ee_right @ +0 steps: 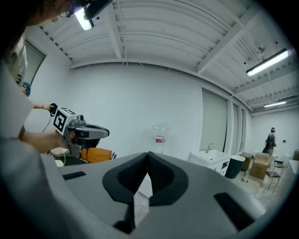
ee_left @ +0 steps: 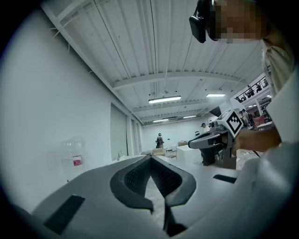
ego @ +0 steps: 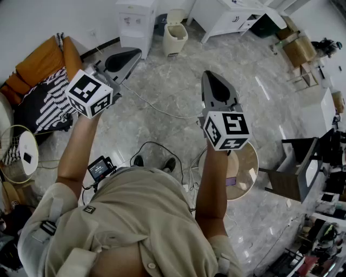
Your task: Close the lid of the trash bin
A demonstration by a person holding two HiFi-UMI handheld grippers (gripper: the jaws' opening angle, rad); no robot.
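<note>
A beige trash bin stands on the floor far ahead beside a white water dispenser, its lid tilted up. My left gripper is held high at the left, jaws shut with nothing between them. My right gripper is held up at the middle, also shut and holding nothing. Both are well short of the bin. In the left gripper view the shut left gripper points level into the room, and the right gripper shows at the right. The right gripper view shows its own shut tips and the left gripper.
An orange sofa stands at the left, a fan below it. A white sink cabinet and a dark bin are at the back right. Cables trail over the marble floor. A round stool is by my right side.
</note>
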